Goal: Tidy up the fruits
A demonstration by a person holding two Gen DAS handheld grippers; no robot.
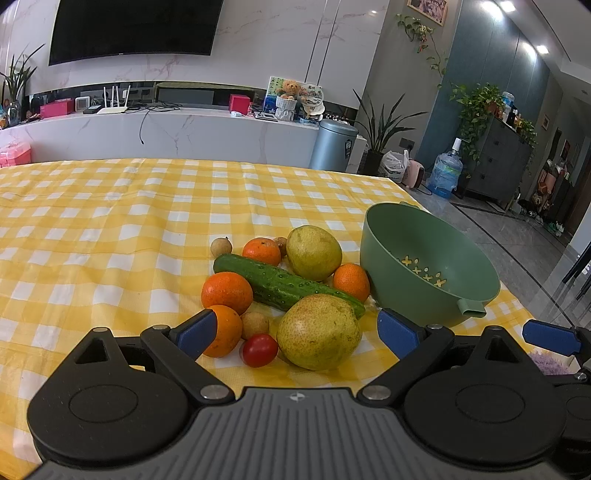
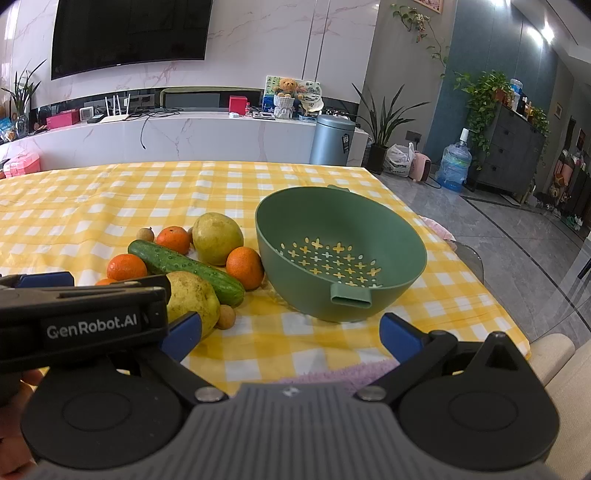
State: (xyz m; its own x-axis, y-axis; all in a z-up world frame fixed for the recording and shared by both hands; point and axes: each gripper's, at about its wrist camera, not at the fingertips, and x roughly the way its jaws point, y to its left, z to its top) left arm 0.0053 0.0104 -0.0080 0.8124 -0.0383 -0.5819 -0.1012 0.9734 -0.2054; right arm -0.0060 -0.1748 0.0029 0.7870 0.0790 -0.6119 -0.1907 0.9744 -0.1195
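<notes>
- The fruit lies in a tight heap on the yellow checked cloth (image 1: pixel 110 229), just left of the green colander (image 1: pixel 424 266).
- A cucumber (image 1: pixel 280 282) lies slantwise through the heap, its far end to the left and its near end to the right.
- The near pear (image 1: pixel 319 332) touches the cucumber's near end; the far pear (image 1: pixel 314 253) sits behind the cucumber.
- Four oranges show: one behind the cucumber (image 1: pixel 262 251), one at its left (image 1: pixel 227 291), one nearest the left gripper (image 1: pixel 225 330) and one (image 1: pixel 351 281) between the far pear and the colander, close to its wall.
- A red tomato (image 1: pixel 259 350) rests just left of the near pear, and a small brown fruit (image 1: pixel 255 324), perhaps a longan, sits behind it; another like it (image 1: pixel 221 246) lies at the heap's far left.
- The colander stands tilted, its pierced bottom empty and its spout turned toward the cameras.
- The left gripper (image 1: pixel 295 332) is spread wide with nothing between its fingers; the near pear and tomato lie in the gap ahead.
- The right gripper (image 2: pixel 291 332) is likewise wide apart and empty, facing the colander.
- In the right view, the left gripper's body covers the heap's near left part.
- Behind the table stand a white console (image 1: pixel 184 129) and a wall television (image 1: pixel 136 29).
</notes>
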